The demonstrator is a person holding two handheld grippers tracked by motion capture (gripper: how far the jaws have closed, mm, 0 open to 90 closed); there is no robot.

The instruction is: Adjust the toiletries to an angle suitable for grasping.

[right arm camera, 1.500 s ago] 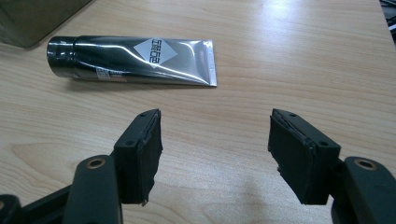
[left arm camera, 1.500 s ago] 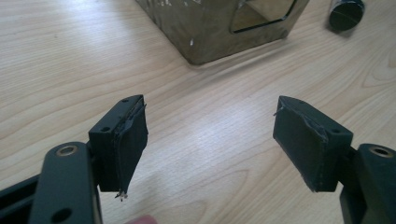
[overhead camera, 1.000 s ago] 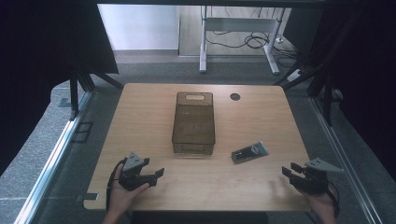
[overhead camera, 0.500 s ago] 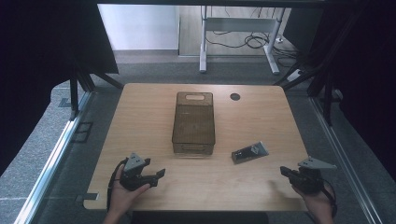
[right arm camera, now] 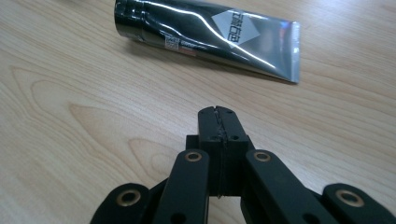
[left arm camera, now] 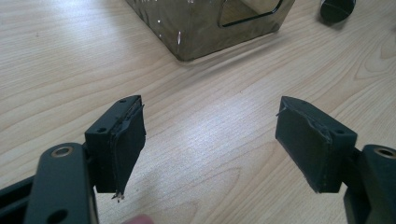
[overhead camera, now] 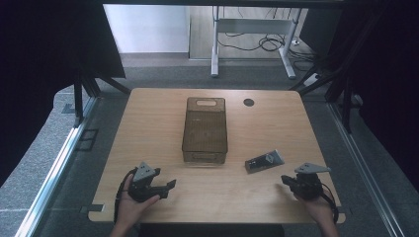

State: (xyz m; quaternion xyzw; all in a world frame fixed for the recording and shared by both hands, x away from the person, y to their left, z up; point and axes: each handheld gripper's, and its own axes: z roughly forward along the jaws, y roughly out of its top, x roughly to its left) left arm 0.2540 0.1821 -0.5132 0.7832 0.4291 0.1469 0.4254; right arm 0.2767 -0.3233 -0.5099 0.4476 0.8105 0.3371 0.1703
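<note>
A silver-and-black tube [overhead camera: 265,161] lies flat on the wooden table [overhead camera: 148,123], right of a tinted see-through bin [overhead camera: 206,131]. My right gripper [overhead camera: 284,179] sits low near the table's front right, just short of the tube, shut with nothing between its jaws. In the right gripper view the shut tips [right arm camera: 218,116] point at the tube [right arm camera: 205,30], with a stretch of bare wood between them. My left gripper [overhead camera: 168,188] rests at the front left, open and empty. In the left gripper view its gripper [left arm camera: 210,140] faces a corner of the bin [left arm camera: 205,23].
A black round grommet [overhead camera: 248,102] sits in the tabletop behind and right of the bin, also visible as a dark disc [left arm camera: 337,9]. Dark curtains flank the table, and a desk frame with cables [overhead camera: 252,42] stands beyond it.
My right gripper's jaws have gone from open to shut, and it has slid left along the table toward the tube. The left gripper has stayed put.
</note>
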